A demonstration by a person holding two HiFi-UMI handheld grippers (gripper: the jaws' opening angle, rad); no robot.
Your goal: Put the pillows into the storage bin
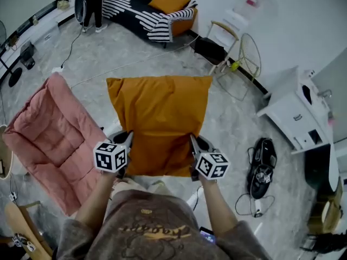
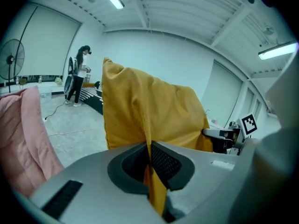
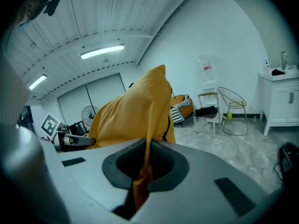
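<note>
An orange pillow (image 1: 157,121) hangs stretched out flat in front of me above the floor, held by its near edge. My left gripper (image 1: 126,141) is shut on the pillow's near left corner, and my right gripper (image 1: 194,144) is shut on its near right corner. In the left gripper view the orange cloth (image 2: 149,106) runs pinched down between the jaws of the left gripper (image 2: 150,160). The right gripper view shows the same: the cloth (image 3: 135,111) is clamped in the right gripper (image 3: 142,171). A second orange pillow (image 1: 169,1) lies on the striped sofa (image 1: 143,12) at the far side.
A pink padded cushion (image 1: 51,140) lies on the floor to my left. A person (image 1: 93,4) stands far off near the sofa. A wire chair (image 1: 246,58) and a white cabinet (image 1: 295,112) stand to the right, with a black device and cables (image 1: 263,167) on the floor.
</note>
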